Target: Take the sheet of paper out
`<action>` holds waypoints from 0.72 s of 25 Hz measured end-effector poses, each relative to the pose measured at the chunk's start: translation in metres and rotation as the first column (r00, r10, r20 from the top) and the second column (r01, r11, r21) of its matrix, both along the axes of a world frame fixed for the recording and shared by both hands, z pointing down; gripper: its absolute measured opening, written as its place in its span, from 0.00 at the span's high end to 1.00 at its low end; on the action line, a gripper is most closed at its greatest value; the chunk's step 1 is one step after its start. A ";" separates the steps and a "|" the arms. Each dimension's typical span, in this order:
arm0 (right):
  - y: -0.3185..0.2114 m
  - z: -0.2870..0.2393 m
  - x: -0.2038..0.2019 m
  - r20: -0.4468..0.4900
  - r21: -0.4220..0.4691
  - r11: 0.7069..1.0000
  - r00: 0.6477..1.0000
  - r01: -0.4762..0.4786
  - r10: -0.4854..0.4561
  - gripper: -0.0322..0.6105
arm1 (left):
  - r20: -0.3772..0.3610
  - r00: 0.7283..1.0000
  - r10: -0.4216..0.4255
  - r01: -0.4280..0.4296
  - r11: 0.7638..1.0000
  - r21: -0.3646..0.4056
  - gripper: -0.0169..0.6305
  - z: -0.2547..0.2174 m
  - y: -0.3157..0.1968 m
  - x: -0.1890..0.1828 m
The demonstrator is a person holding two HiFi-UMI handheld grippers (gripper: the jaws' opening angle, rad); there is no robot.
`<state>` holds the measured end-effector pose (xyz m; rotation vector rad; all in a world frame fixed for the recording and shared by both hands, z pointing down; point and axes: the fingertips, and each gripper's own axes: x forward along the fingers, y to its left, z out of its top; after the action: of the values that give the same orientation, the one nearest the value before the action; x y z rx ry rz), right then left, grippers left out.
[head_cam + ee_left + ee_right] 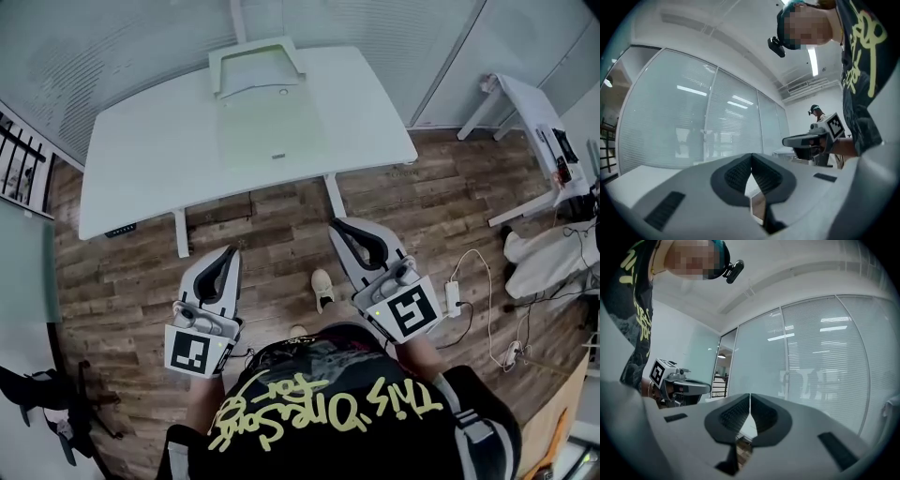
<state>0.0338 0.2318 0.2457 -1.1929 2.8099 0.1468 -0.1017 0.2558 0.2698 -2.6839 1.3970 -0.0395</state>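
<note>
A pale greenish sheet (pixel 272 127) lies flat on the white table (pixel 141 150), reaching to its far edge. There a white tray-like holder (pixel 255 67) sits over the sheet's far end. Both grippers hang over the wood floor, short of the table's near edge and pointing at it. My left gripper (pixel 232 249) is shut with nothing in it; its dark pads (pixel 740 171) meet. My right gripper (pixel 337 225) is also shut and empty, its pads (pixel 761 413) pressed together. Each gripper shows in the other's view: the right gripper (pixel 806 139) and the left gripper (pixel 689 387).
A second white table (pixel 534 122) stands at the right. White cables and a power strip (pixel 453 295) lie on the floor near it. A black chair base (pixel 56 403) sits at the lower left. Glass walls with blinds run behind the table.
</note>
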 end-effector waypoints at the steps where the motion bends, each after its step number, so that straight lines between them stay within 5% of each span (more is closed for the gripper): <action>1: -0.005 -0.002 0.000 0.001 0.003 1.000 1.000 0.005 -0.005 0.94 | 0.001 1.000 0.000 0.000 1.000 0.009 0.96 -0.002 -0.005 0.001; 18: -0.098 -0.009 0.019 0.004 0.014 0.996 0.996 0.091 -0.091 0.94 | -0.015 0.996 -0.091 0.090 0.995 -0.035 0.96 -0.012 -0.088 0.024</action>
<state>0.0532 0.1342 0.2367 -1.0590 2.8482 0.1564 -0.0774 0.1678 0.2577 -2.6525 1.5362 -0.0498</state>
